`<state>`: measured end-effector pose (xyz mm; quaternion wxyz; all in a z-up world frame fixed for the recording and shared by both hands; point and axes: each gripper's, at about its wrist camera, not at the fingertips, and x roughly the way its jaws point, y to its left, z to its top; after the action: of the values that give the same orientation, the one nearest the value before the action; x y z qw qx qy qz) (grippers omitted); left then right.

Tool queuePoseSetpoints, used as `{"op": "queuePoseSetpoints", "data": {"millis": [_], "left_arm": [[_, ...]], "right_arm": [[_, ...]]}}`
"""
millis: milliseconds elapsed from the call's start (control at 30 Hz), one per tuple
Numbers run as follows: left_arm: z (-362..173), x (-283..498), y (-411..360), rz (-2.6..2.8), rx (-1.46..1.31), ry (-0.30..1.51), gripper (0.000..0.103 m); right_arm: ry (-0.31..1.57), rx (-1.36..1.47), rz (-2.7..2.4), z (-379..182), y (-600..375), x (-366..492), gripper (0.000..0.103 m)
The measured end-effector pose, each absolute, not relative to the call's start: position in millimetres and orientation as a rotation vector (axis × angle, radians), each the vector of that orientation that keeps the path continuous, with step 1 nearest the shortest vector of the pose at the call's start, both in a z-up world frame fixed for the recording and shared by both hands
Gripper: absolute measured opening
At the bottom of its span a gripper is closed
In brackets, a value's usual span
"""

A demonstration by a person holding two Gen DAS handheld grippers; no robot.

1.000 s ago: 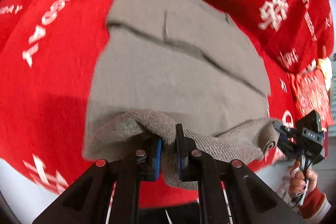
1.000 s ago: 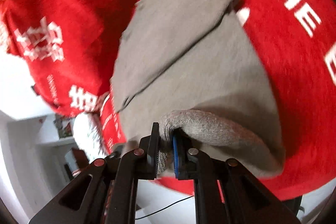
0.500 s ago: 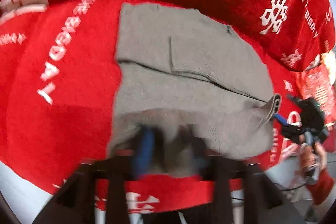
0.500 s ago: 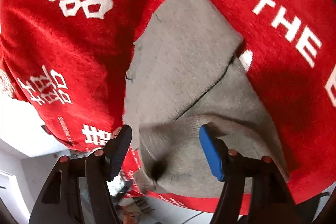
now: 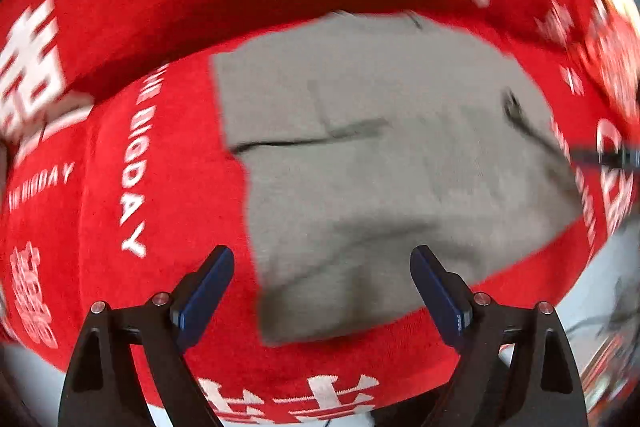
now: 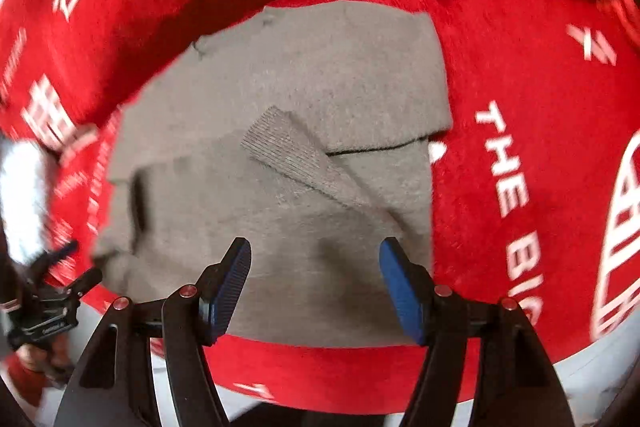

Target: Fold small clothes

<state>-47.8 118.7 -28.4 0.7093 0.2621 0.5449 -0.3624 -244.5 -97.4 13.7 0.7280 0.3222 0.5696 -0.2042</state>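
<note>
While the grey knit garment (image 6: 280,155) is lying folded on the red printed blanket (image 6: 500,67), one ribbed cuff (image 6: 288,151) is sitting crooked across the fold line on top. The garment is resting flat near the blanket's front edge, with nothing pinching it. The right tool (image 6: 314,281) is hovering just above the near hem, its blue pads (image 6: 230,279) standing apart and empty. The left tool (image 5: 324,291) is hanging over the garment's near left corner, its jaws opening wider, no cloth between them; the left-wrist view is blurred. Both tools are pointing steeply down, so the cloth is lying ahead of and beneath the pads, not touching them. To finish this fold well, the judgement is that both tools should be lifting straight clear without snagging the loose knit, then smoothing or tucking that stray cuff before the next fold, since the soft fabric is likely springing back. A pale surface is showing beyond the blanket's edge.
</note>
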Motion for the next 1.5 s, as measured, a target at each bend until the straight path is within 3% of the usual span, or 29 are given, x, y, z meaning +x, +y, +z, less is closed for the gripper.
{"op": "queuePoseSetpoints", "data": {"millis": [133,300,600,767,800,833,867,900,933,1300,1500], "left_arm": [[-57.4,-71.0,89.7,-0.788,0.797,1.116,0.09],[-67.1,-33.0,70.1,-0.654,0.727,1.102,0.09],[-64.5,37.5,94.8,-0.617,0.393,1.351,0.09],[-79.0,29.2,83.1,-0.679,0.429,1.43,0.088],[-84.3,27.2,78.3,-0.679,0.442,1.442,0.077],[-87.2,25.6,74.6,-0.68,0.45,1.45,0.057],[-89.4,23.7,71.7,-0.678,0.449,1.459,0.047],[-87.9,21.4,70.5,-0.679,0.438,1.458,0.026],[-85.7,20.0,70.4,-0.682,0.427,1.452,0.012],[10.9,40.2,88.4,-0.747,0.266,1.298,0.007],[32.5,87.4,40.2,-0.75,0.239,1.207,0.007]], "right_arm": [[1.323,0.549,-0.454,6.1,-93.9,-220.6,0.071],[1.386,0.385,-0.452,-12.9,-100.0,-191.6,0.071],[1.34,0.64,-0.427,-20.5,-151.6,-202.5,0.071],[1.399,0.633,-0.379,-35.6,-147.9,-198.8,0.071],[1.395,0.633,-0.388,-37.3,-149.6,-196.5,0.07],[1.39,0.632,-0.394,-38.6,-149.7,-194.0,0.059],[1.387,0.619,-0.401,-37.9,-150.0,-191.9,0.022],[1.39,0.612,-0.392,-37.1,-149.1,-190.5,0.006],[1.385,0.612,-0.375,-33.0,-147.4,-189.6,0.006],[1.164,0.631,-0.32,65.5,-184.6,-185.3,0.006],[1.121,0.611,-0.328,71.1,-221.6,-130.4,0.006]]}}
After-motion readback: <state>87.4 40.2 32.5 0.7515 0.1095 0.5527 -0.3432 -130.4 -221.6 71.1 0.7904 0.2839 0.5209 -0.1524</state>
